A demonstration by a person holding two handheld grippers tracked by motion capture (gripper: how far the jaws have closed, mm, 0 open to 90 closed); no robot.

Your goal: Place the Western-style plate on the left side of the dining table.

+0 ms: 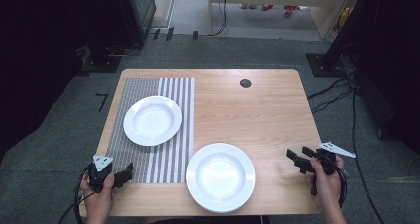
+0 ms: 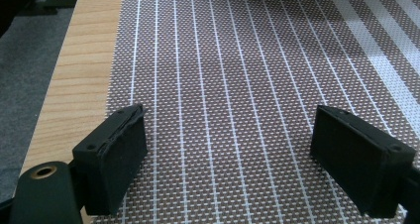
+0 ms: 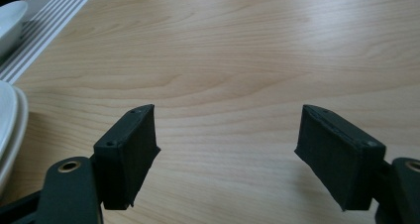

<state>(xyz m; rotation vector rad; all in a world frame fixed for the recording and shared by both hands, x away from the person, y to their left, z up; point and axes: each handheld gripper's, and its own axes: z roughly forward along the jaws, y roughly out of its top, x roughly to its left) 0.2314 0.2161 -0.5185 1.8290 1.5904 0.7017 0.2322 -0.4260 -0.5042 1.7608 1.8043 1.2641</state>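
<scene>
Left tool [image 1: 124,174] wide open, empty, low over striped placemat [image 1: 148,164]; far plate [image 1: 152,120] ahead of it. Right tool [image 1: 295,159] also agape, empty, above bare tabletop [image 1: 257,110]; near plate [image 1: 221,177] just beside its left jaw. Both seemingly parked, ready.

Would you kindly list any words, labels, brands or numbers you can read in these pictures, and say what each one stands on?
No readable text anywhere.
Far plate and near plate: plain white, no mark.
Striped placemat: woven pattern, no label.
Wooden table: bare wood grain and a dark round hole, no writing.
Left claw and right claw: black, open, no brand legible.
</scene>
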